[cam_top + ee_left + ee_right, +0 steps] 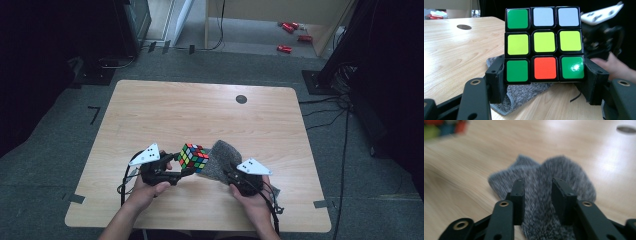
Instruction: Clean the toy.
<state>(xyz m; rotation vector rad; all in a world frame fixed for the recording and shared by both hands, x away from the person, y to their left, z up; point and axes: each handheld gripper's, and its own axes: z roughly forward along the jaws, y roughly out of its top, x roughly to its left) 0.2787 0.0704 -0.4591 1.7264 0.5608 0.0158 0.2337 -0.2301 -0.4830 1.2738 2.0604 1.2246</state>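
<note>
A scrambled Rubik's cube is held just above the wooden table, with my left gripper shut on its lower row. In the left gripper view the cube faces the camera with green, yellow, white and red stickers, and the left gripper clamps it from both sides. A grey knitted cloth lies bunched to the right of the cube. My right gripper points down into the cloth. Its jaws stand a little apart, with cloth showing in the gap.
A dark round disc sits in the tabletop near the far edge. The person's hands come in over the near edge. Red objects lie on the floor beyond the table. Dark equipment stands to both sides.
</note>
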